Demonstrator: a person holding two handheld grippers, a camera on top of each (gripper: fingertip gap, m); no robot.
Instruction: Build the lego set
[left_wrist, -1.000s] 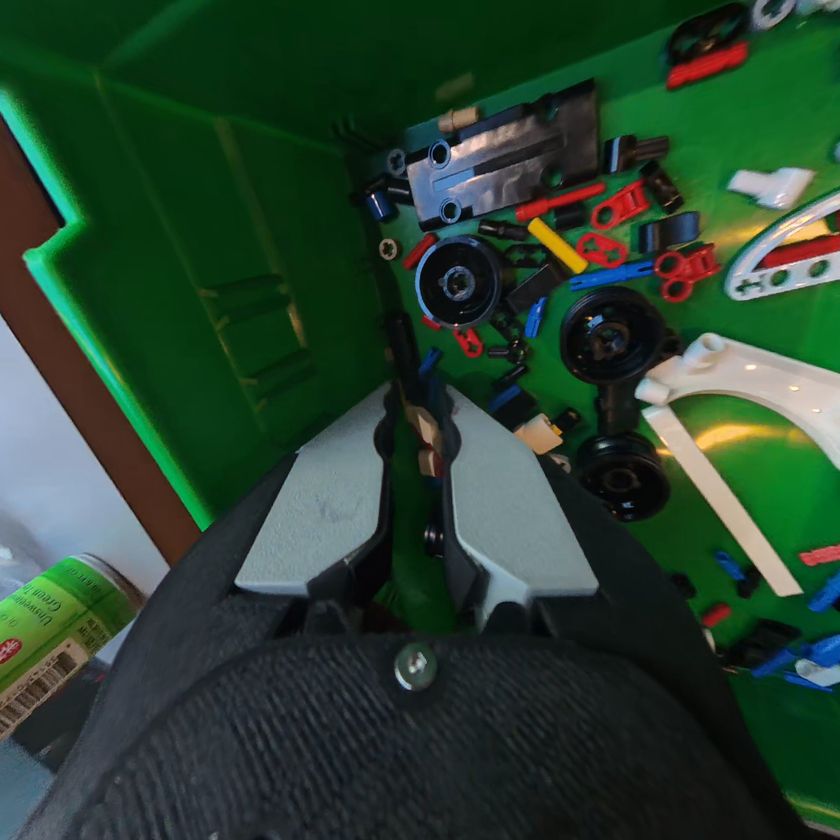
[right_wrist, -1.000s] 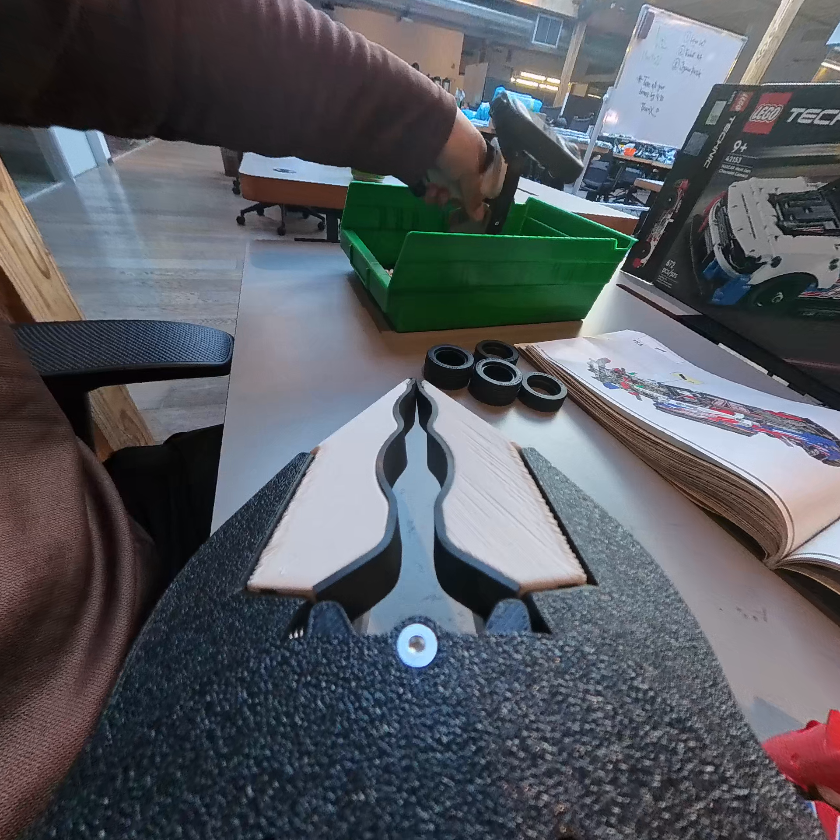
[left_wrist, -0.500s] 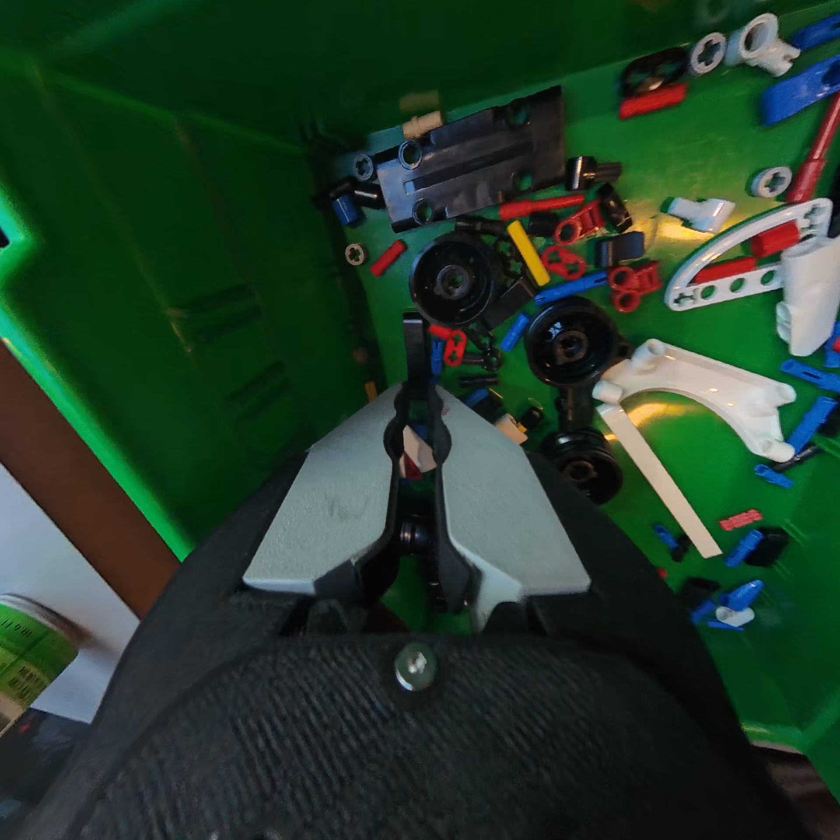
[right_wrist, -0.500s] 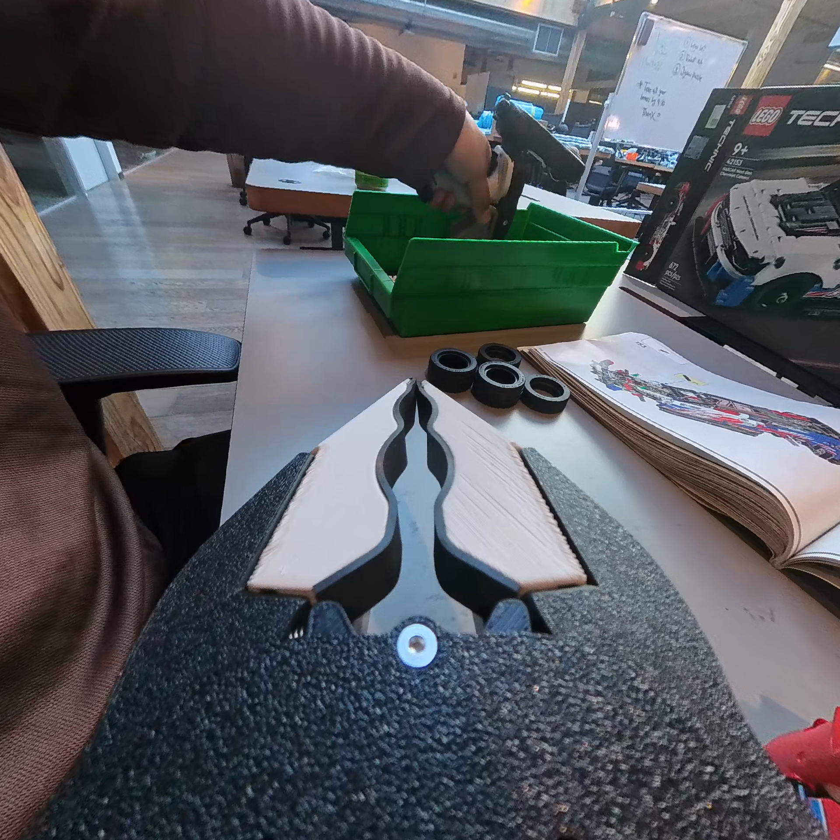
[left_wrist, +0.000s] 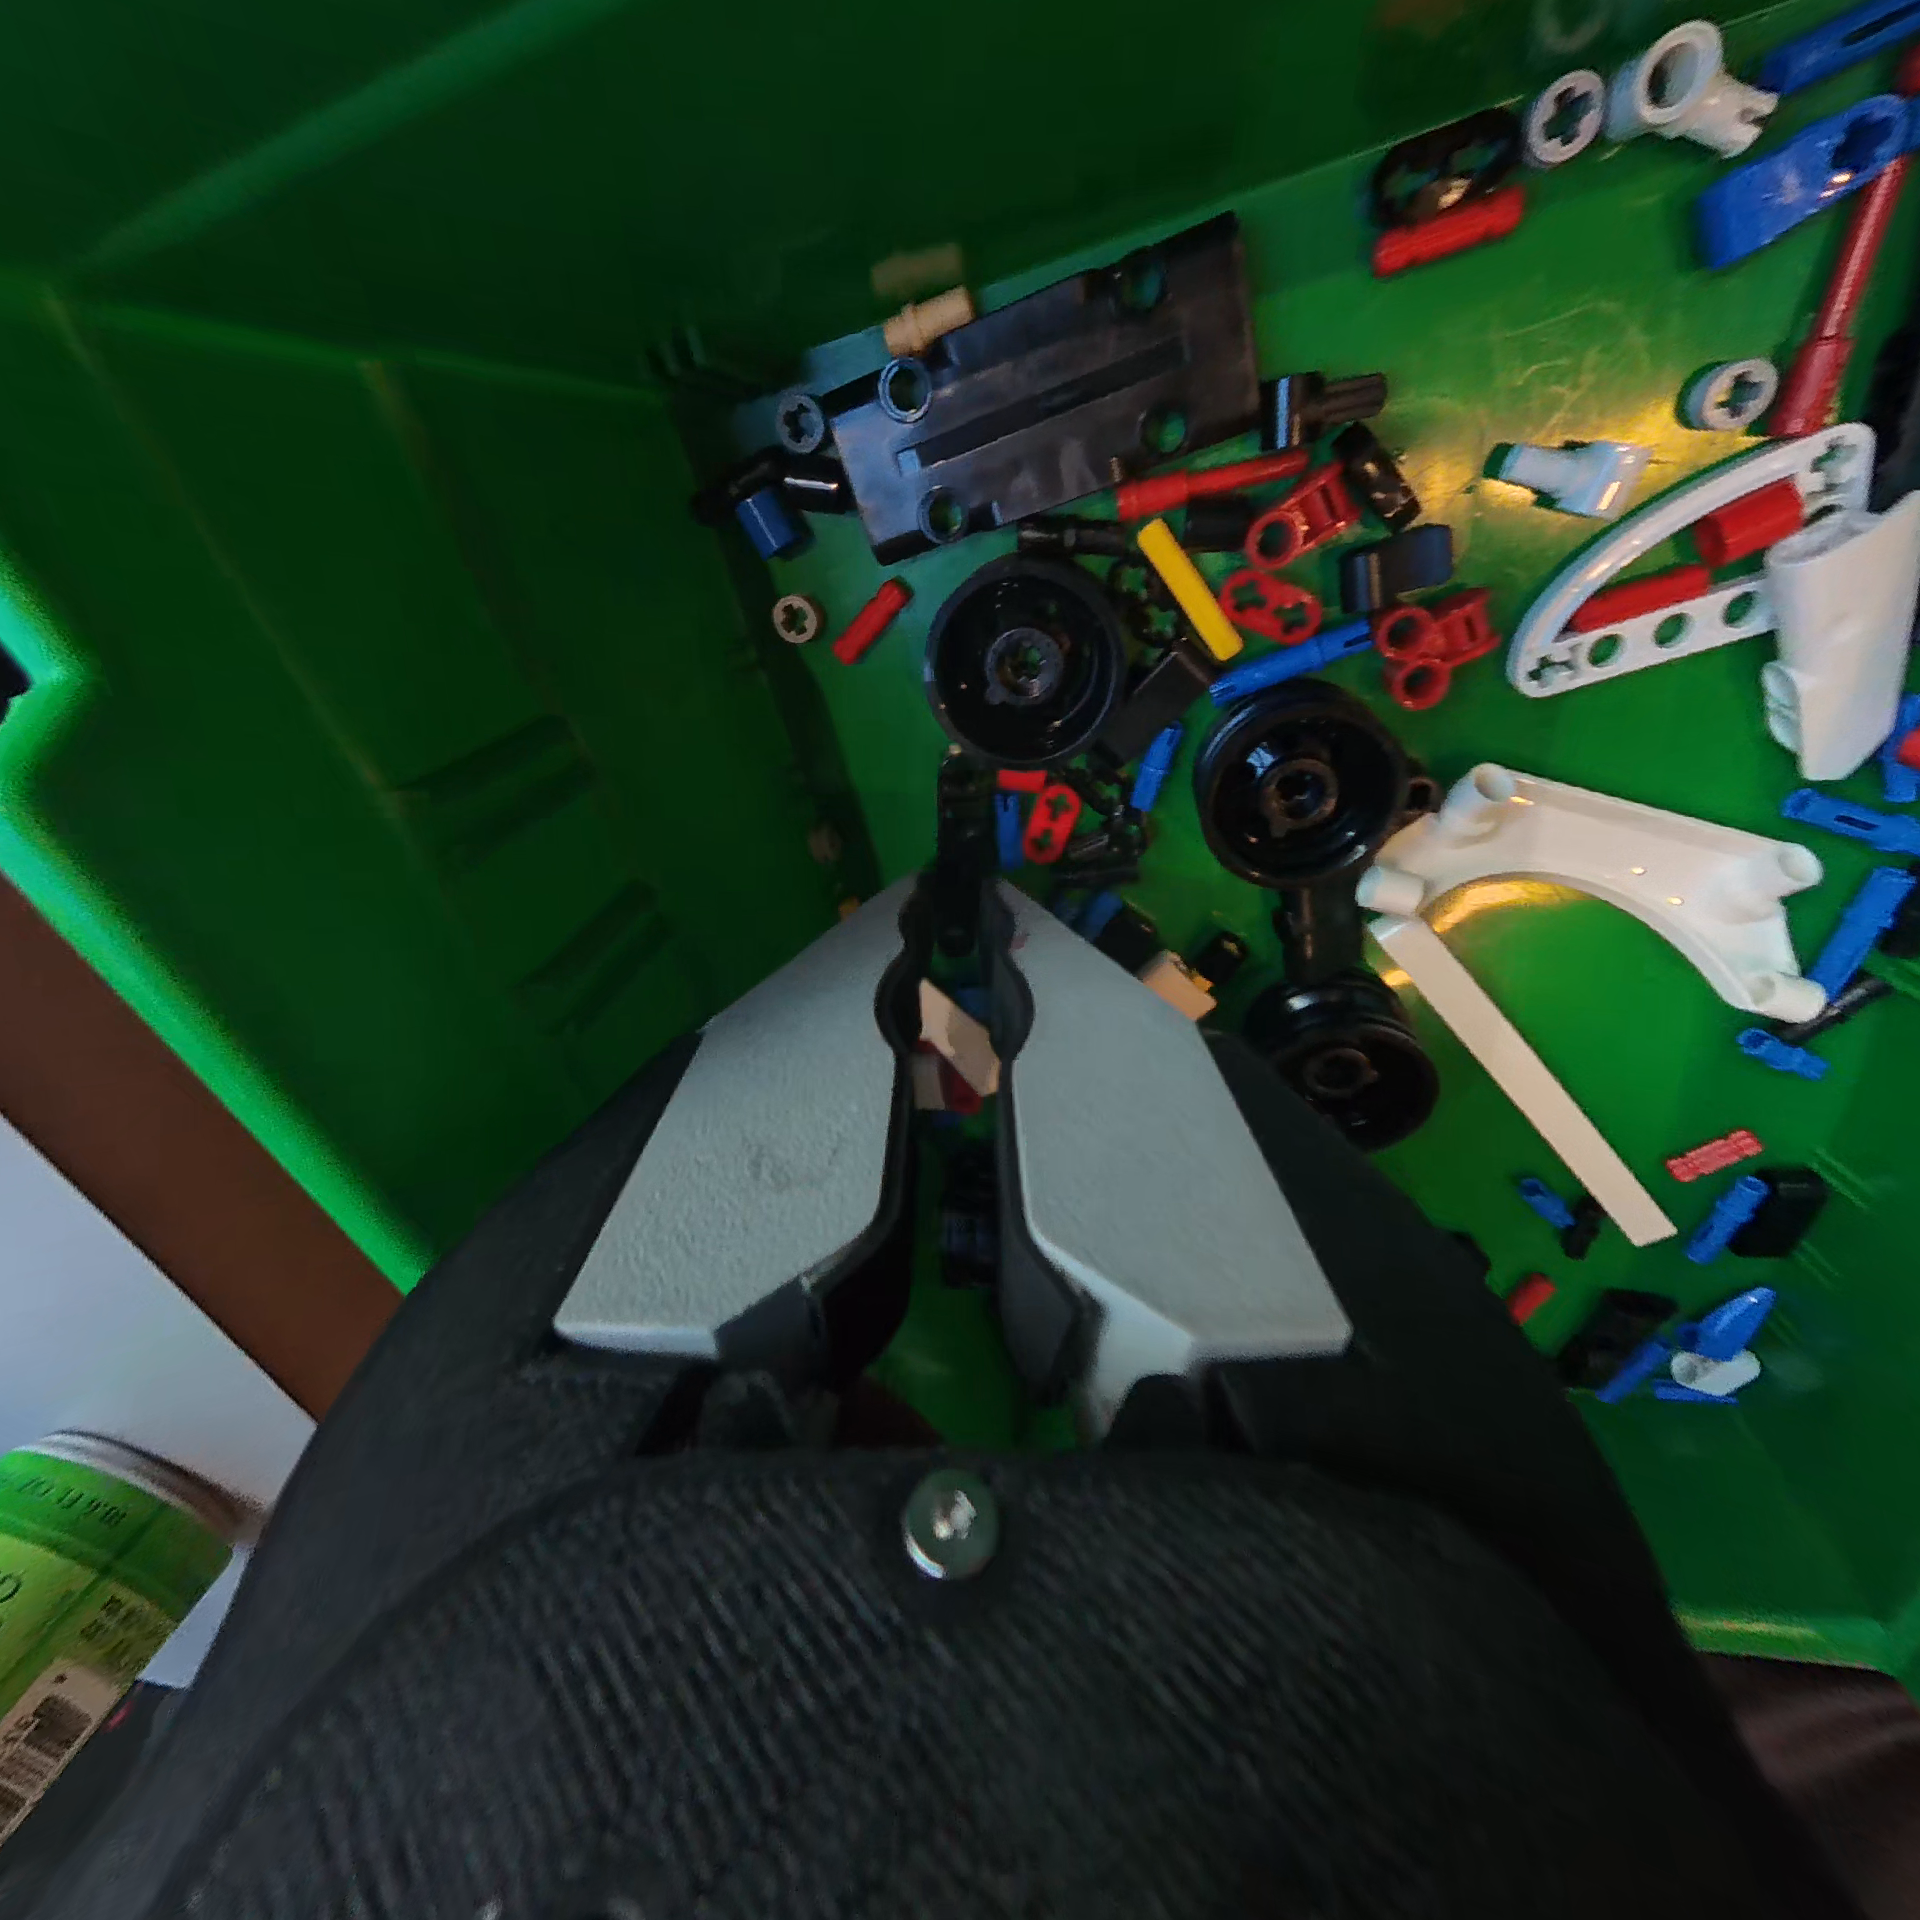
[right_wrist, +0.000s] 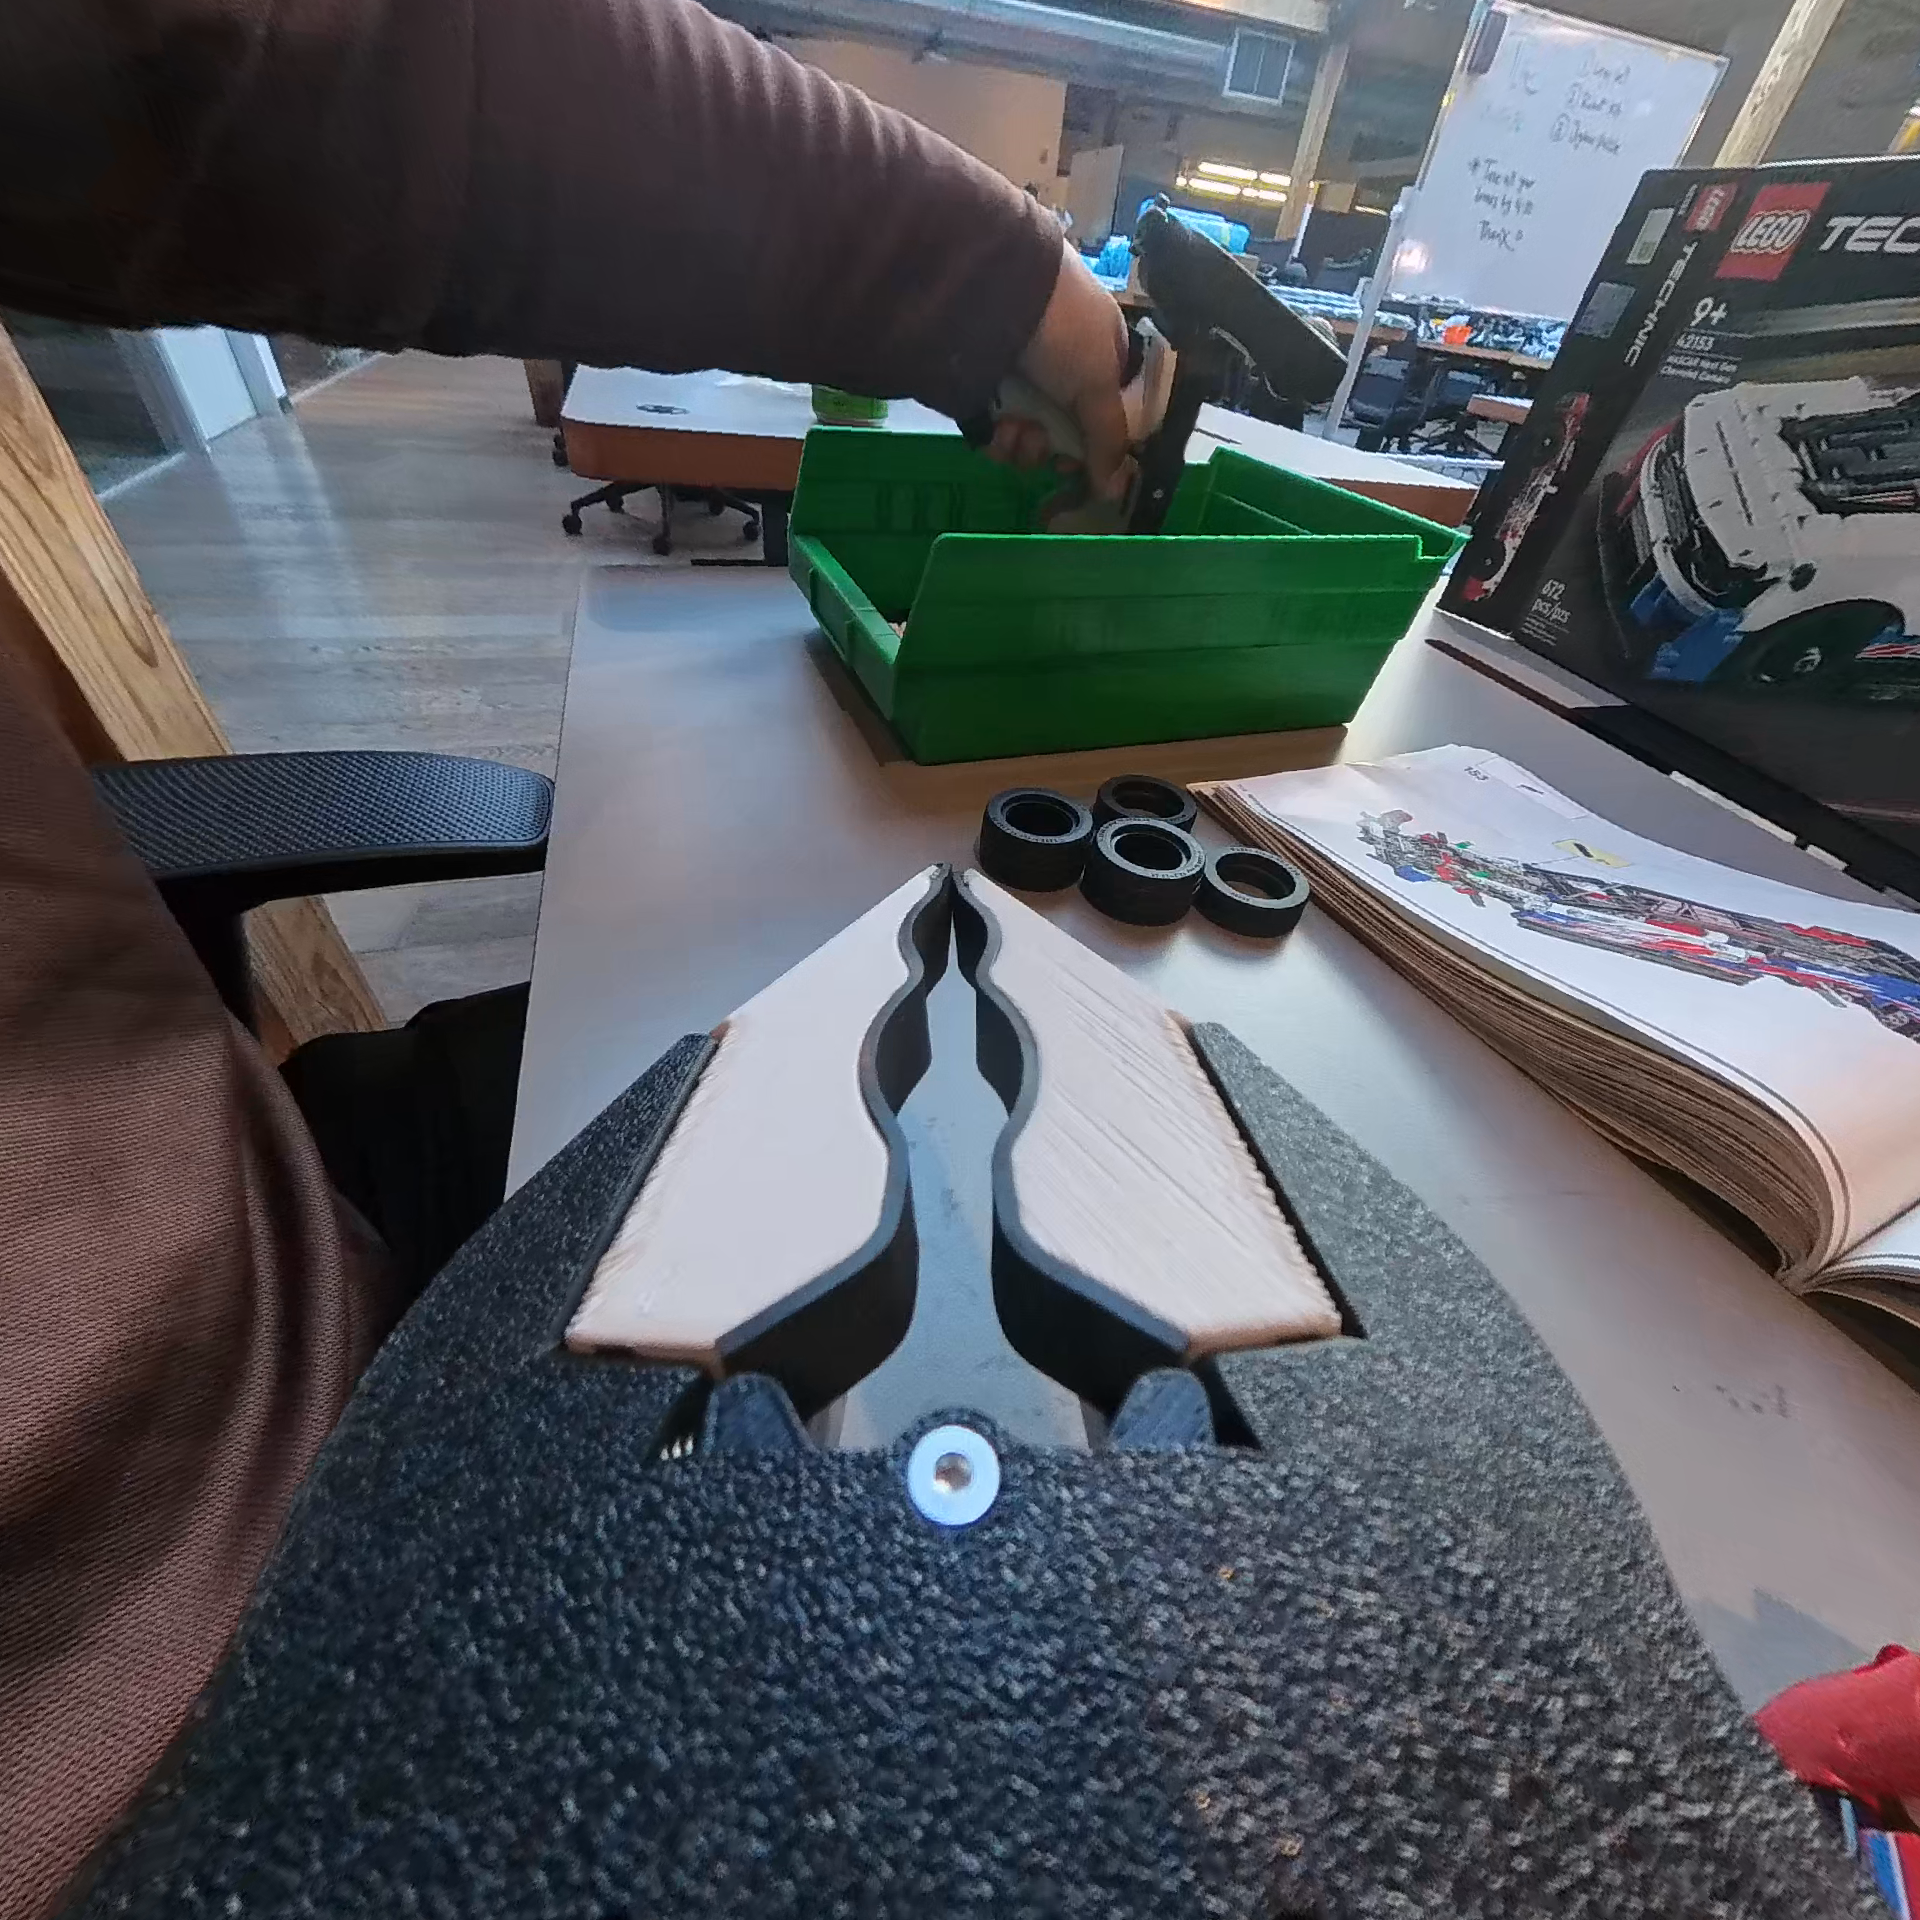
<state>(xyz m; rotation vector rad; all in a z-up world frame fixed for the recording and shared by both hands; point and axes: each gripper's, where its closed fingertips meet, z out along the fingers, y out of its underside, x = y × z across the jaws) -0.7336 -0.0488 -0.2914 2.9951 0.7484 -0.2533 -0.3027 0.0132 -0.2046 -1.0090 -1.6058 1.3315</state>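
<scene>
My left gripper (left_wrist: 956, 906) is inside the green bin (left_wrist: 520, 644), above its left corner. It is shut on a thin black lego beam (left_wrist: 958, 821) that sticks out past the tips. Below lie loose parts: black wheel hubs (left_wrist: 1023, 660), a black panel (left_wrist: 1049, 416), a white arch (left_wrist: 1590, 862), and small red and blue pins. My right gripper (right_wrist: 951, 878) is shut and empty, held above the table. In the right wrist view a hand holds the left gripper body (right_wrist: 1195, 343) down into the bin (right_wrist: 1122, 665).
Several black tyres (right_wrist: 1143, 862) sit on the table between my right gripper and the bin. An open instruction booklet (right_wrist: 1610, 935) lies at right, the set's box (right_wrist: 1745, 436) behind it. A chair armrest (right_wrist: 312, 810) is at left. A green can (left_wrist: 83, 1579) stands outside the bin. Tip to tip, the grippers are about 45 cm apart. The white arch (left_wrist: 1590, 862) is about 10 cm from my left fingertips and 35 cm from my right.
My left gripper closed on the black beam and rose from the bin floor, so more of the parts now show. My right gripper has stayed put.
</scene>
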